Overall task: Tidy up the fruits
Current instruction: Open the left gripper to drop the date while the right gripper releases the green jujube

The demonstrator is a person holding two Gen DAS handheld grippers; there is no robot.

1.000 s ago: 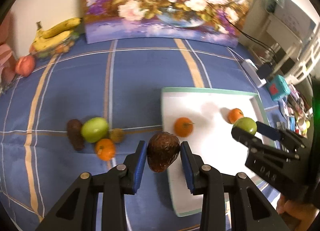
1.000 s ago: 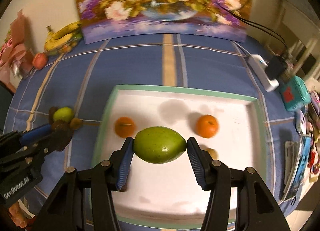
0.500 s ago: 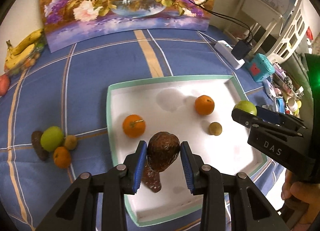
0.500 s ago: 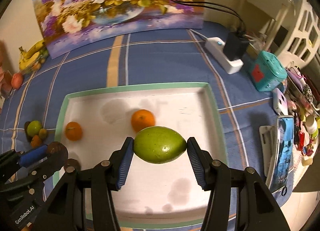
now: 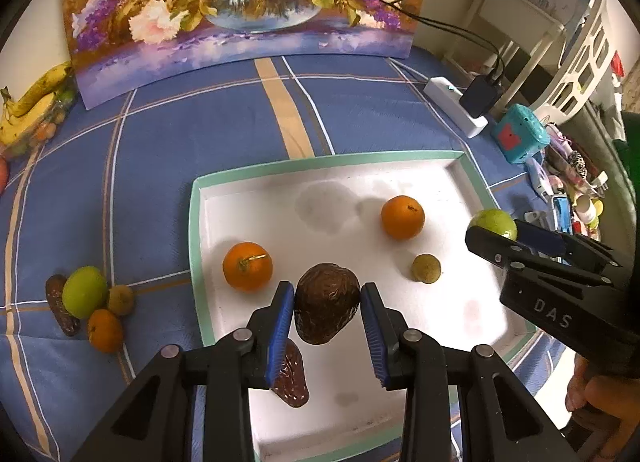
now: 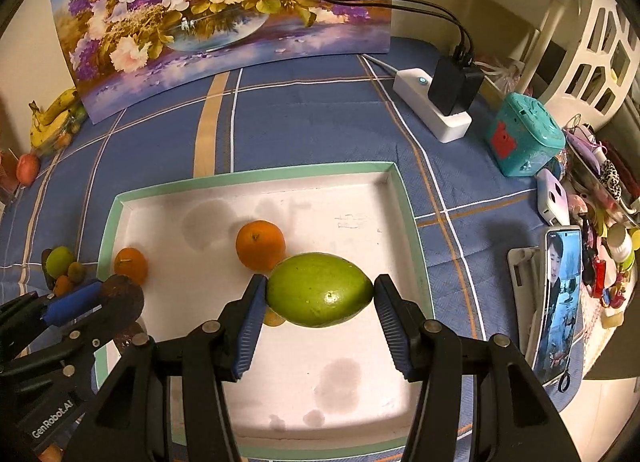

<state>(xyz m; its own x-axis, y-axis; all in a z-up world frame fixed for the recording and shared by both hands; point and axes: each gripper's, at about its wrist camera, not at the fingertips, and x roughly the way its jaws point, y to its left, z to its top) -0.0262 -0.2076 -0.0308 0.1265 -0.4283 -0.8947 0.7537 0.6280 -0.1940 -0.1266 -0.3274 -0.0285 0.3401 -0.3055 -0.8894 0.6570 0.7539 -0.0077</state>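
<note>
My left gripper (image 5: 327, 304) is shut on a dark brown avocado (image 5: 326, 308) and holds it over the near left part of the white tray (image 5: 256, 175). My right gripper (image 6: 320, 294) is shut on a green oval fruit (image 6: 320, 290) over the tray's (image 6: 256, 177) right half. Two oranges (image 5: 247, 266) (image 5: 402, 217), a small brownish round fruit (image 5: 426, 268) and a dark date-like fruit (image 5: 291, 380) lie in the tray. A cluster of a green fruit (image 5: 84, 292), a small orange (image 5: 105, 330) and small brown fruits lies on the blue cloth left of the tray.
A flower painting (image 5: 240, 1) stands at the back. Bananas (image 5: 28, 101) lie far left. A white power strip with a black charger (image 6: 440, 105), a teal box (image 6: 524, 135) and a phone on a stand (image 6: 558, 302) sit right of the tray, with clutter along the right edge.
Both grippers have moved right over the tray with their fruits still held. The left one went from the tray's left edge to above its inside.
</note>
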